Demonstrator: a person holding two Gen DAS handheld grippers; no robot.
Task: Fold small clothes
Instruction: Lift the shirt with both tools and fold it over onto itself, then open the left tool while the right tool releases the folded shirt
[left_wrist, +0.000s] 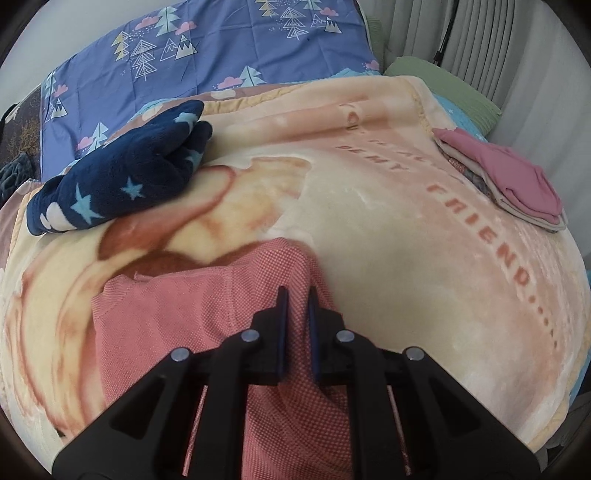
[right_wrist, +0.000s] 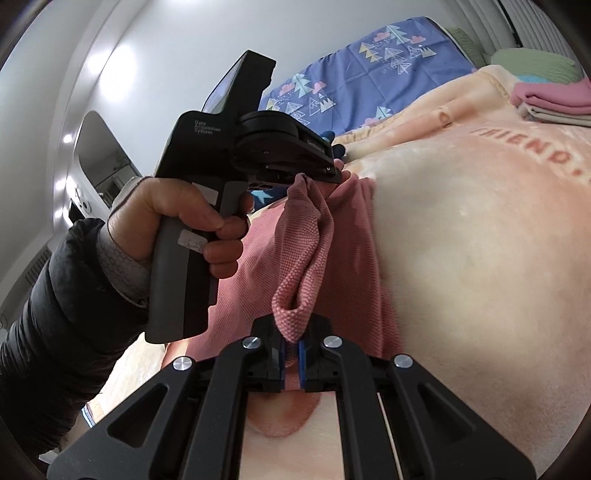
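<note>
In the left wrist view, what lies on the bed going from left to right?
Navy star blanket → red knit garment held in the left claw → pink folded stack.

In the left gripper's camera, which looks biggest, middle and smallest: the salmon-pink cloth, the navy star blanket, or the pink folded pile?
1. Salmon-pink cloth, though it is nearest the camera, which enlarges it.
2. Navy star blanket.
3. Pink folded pile.
</note>
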